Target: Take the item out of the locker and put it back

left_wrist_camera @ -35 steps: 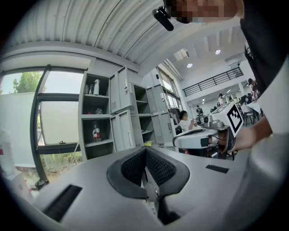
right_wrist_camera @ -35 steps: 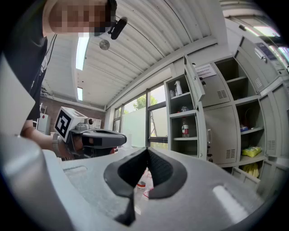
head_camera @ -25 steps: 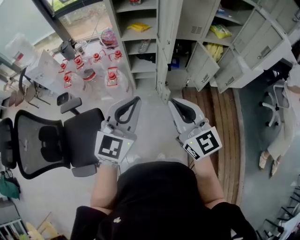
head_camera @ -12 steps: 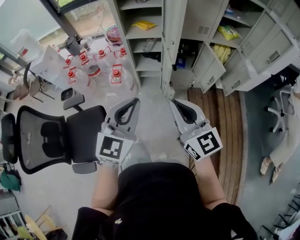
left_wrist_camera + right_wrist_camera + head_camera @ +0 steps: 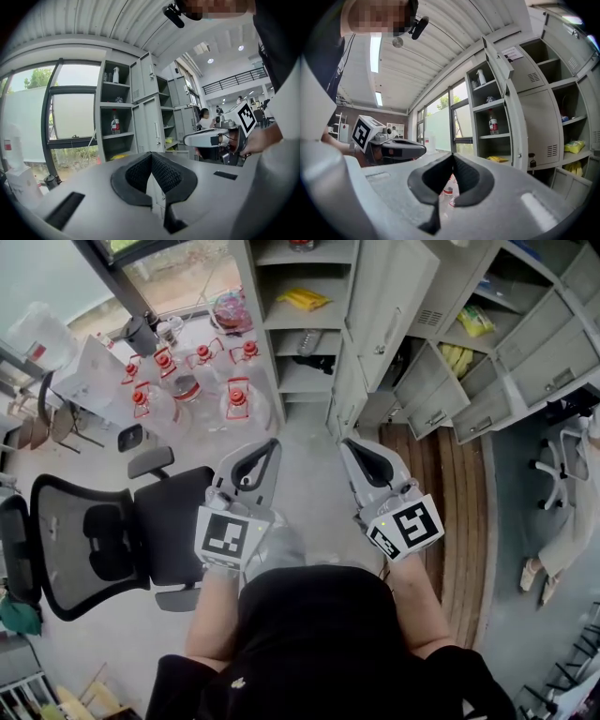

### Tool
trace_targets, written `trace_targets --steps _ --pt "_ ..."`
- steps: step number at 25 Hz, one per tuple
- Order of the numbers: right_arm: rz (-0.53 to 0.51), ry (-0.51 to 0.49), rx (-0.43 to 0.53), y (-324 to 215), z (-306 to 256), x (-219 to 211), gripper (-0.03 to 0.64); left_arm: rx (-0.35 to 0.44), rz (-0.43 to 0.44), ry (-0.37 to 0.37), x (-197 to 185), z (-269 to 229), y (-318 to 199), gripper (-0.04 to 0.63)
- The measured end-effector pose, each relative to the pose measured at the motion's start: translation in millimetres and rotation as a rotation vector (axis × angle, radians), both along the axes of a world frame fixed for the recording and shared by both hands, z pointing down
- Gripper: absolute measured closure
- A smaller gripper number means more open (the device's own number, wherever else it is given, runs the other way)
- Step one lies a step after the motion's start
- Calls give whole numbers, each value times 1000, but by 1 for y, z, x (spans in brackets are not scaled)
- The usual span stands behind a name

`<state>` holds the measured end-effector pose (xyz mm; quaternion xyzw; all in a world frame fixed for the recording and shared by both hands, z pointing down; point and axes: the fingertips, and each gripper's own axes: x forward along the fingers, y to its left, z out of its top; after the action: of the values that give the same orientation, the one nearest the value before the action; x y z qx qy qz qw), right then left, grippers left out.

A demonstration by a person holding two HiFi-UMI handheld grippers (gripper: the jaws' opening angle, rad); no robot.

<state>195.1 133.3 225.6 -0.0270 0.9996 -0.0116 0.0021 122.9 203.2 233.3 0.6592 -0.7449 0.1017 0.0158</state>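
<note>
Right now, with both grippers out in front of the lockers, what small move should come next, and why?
Probably step closer to the open locker. Both the left gripper and right gripper are shut and empty, well short of its shelves, where the yellow packet and a bottle sit untouched.

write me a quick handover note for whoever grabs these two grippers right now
Left gripper: shut, empty.
Right gripper: shut, empty.
Both are short of the open locker ahead.
In the locker: a yellow packet on one shelf, a bottle on the shelf above it.
Done: nothing in hand, no item visibly out.
Left: reach in, take an item out, put it back.
</note>
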Motion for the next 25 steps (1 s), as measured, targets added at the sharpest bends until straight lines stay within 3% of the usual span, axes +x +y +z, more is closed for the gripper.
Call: trace_targets --steps 13,25 --pt "105 48 -11 -11 16 -121 620 -26 110 -34 -122 25 -16 584" --pt "162 71 -73 -38 35 -149 620 -59 133 46 -163 52 -40 584"
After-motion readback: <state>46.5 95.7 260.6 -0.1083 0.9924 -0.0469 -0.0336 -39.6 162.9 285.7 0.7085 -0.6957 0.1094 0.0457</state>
